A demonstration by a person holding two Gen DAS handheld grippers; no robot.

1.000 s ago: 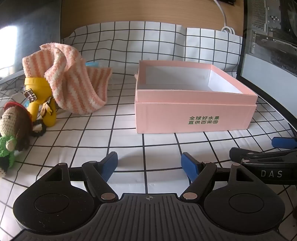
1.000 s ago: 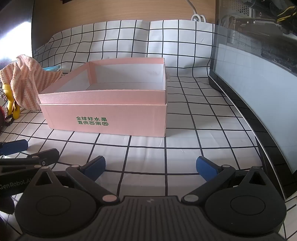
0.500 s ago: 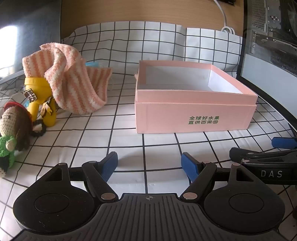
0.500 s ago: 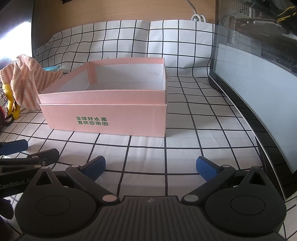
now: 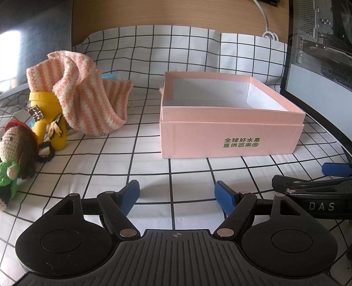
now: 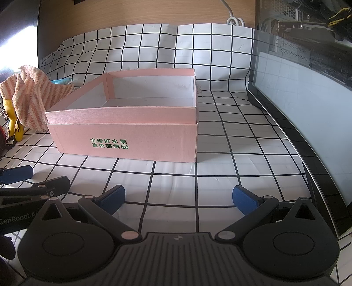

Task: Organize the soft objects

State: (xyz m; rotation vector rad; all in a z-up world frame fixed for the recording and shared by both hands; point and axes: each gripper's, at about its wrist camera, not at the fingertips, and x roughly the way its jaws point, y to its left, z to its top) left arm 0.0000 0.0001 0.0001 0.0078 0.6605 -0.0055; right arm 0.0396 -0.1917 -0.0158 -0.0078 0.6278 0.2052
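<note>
An empty pink box (image 5: pixel 228 134) with green print stands on the checked cloth; it also shows in the right wrist view (image 6: pixel 123 134). A pink striped towel (image 5: pixel 88 103) drapes over a yellow toy (image 5: pixel 47 118) at the left, also seen in the right wrist view (image 6: pixel 28 101). A crocheted doll (image 5: pixel 15 160) lies at the far left. A blue face mask (image 5: pixel 111 76) peeks out behind the towel. My left gripper (image 5: pixel 177 194) is open and empty, in front of the box. My right gripper (image 6: pixel 178 197) is open and empty, also in front of the box.
A monitor (image 6: pixel 308 105) stands along the right side. A wooden wall (image 5: pixel 176 13) with a white cable (image 5: pixel 267 26) is behind. The right gripper's side (image 5: pixel 319 193) shows at the right of the left wrist view. A small black hair tie (image 5: pixel 45 153) lies by the yellow toy.
</note>
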